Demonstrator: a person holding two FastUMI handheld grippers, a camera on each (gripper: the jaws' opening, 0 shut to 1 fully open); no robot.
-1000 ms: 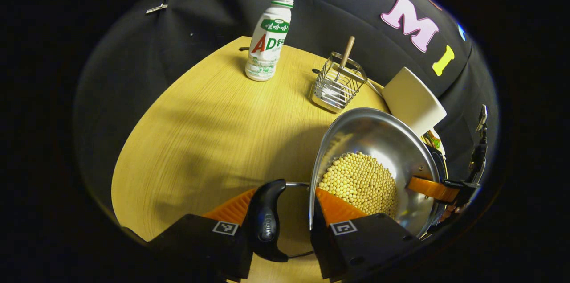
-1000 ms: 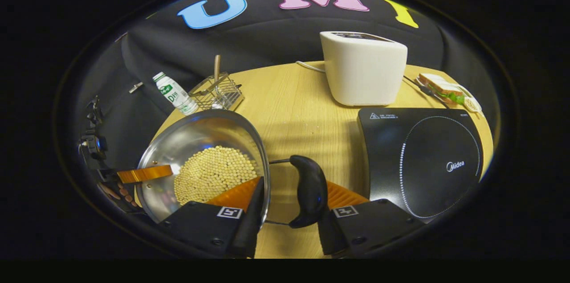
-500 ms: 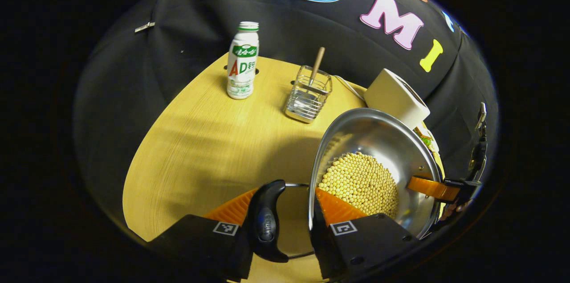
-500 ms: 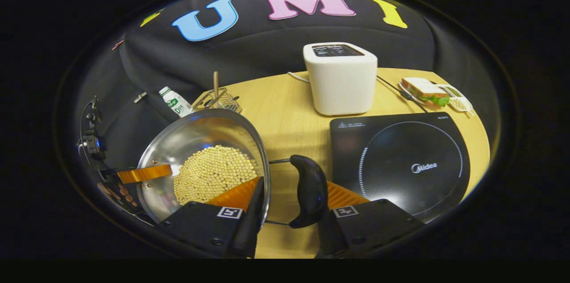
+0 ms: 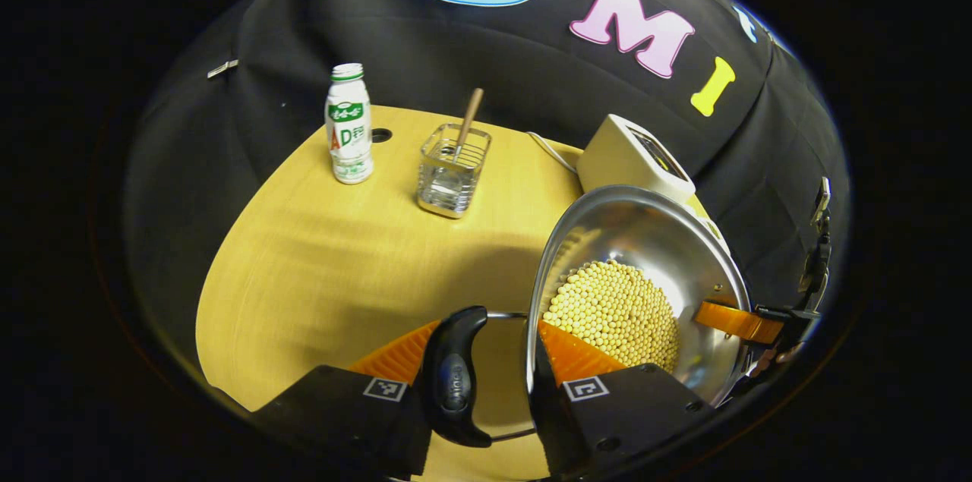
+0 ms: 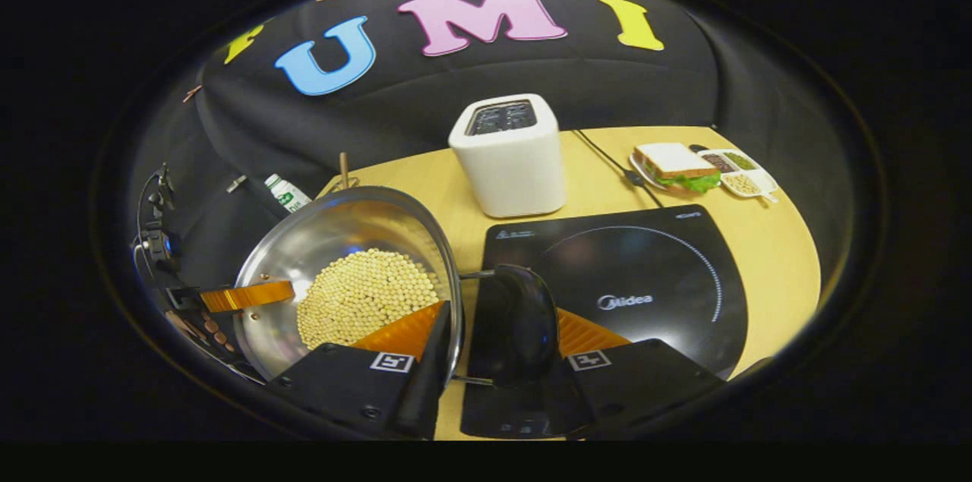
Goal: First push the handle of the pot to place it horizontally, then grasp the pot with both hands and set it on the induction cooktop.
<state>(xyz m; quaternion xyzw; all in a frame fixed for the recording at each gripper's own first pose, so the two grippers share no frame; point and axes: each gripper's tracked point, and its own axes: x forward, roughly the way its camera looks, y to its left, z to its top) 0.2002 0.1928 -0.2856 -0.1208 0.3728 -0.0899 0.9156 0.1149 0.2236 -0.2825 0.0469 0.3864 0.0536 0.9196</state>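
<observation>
The pot [image 6: 357, 269] had been carried sideways, so the induction cooktop [image 6: 653, 269] was now seen right under its black handle [image 6: 516, 322]. The pot was held up off the desk [image 5: 334, 269]. The left tool [image 5: 486, 334] was closed on the pot's rim beside one handle [image 5: 454, 376]. The right tool [image 6: 497, 326] was closed on the rim at the other side. Yellow beans [image 5: 615, 311] were heaped inside the pot.

Pot [image 6: 357, 239] rim hides most of the milk bottle [image 6: 287, 193] and wire utensil rack [image 6: 343, 180]; the cooktop's [image 6: 645, 269] near edge lies behind the gripper [image 6: 490, 330].
</observation>
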